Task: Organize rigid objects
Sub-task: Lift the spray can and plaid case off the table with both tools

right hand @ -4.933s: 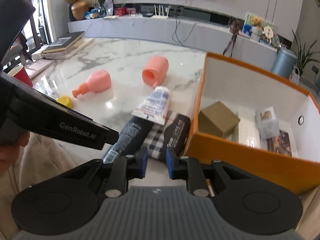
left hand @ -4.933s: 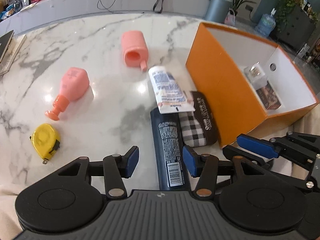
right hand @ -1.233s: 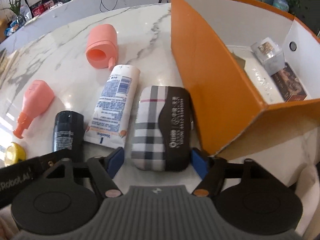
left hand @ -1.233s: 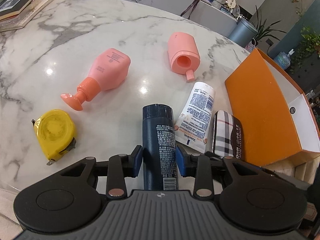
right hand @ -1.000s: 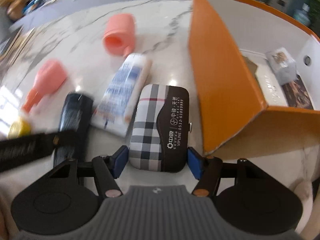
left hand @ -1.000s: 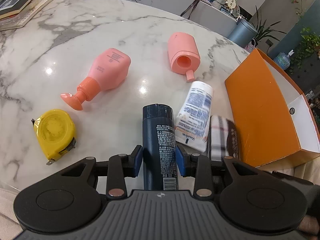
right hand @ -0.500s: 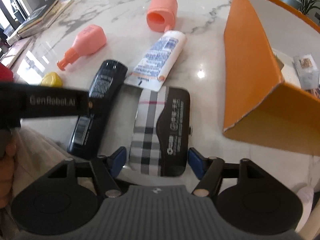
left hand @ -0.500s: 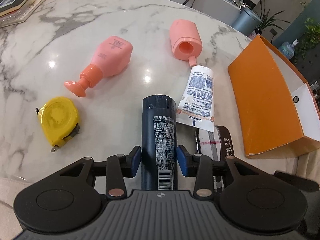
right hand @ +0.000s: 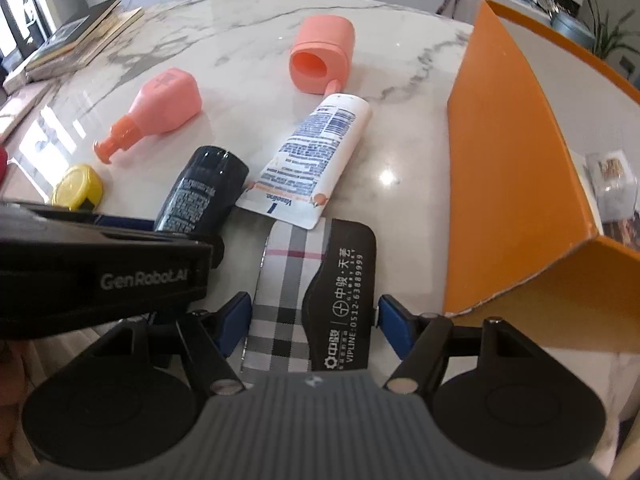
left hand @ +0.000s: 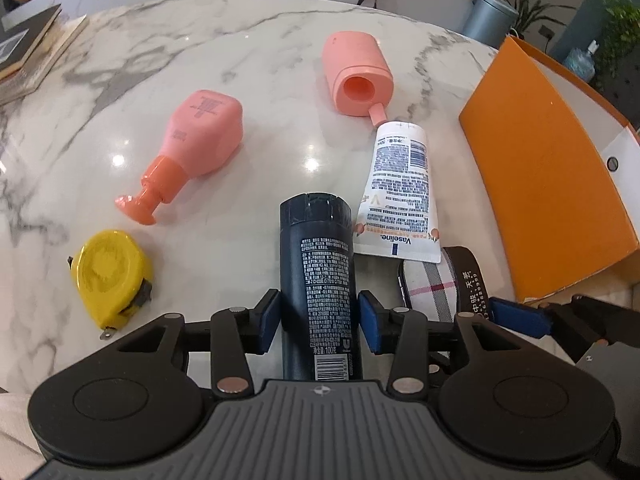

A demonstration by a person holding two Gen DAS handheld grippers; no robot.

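A dark navy bottle [left hand: 316, 272] lies on the marble table, pointing away from me. My left gripper [left hand: 316, 312] straddles its lower half. Its jaws are opening, and a thin gap shows at the right pad. My right gripper [right hand: 314, 316] is shut on a plaid case with a black flap [right hand: 304, 292], its blue pads against both long sides. The case sits just right of the bottle [right hand: 200, 196], with its far end under the white Vaseline tube [right hand: 312, 160]. One right finger [left hand: 520, 316] shows beside the case [left hand: 432, 284].
An open orange box [left hand: 552, 184] with small items inside stands at the right. A pink pump bottle [left hand: 200, 136], a pink cap [left hand: 356, 72] and a yellow tape measure [left hand: 108, 276] lie on the table. Books [left hand: 24, 52] are at the far left. The near table edge is just below both grippers.
The right gripper closed on the plaid case and drew it back from beside the tube toward the near edge. The left gripper closed on the dark bottle, and its pads have now eased slightly apart.
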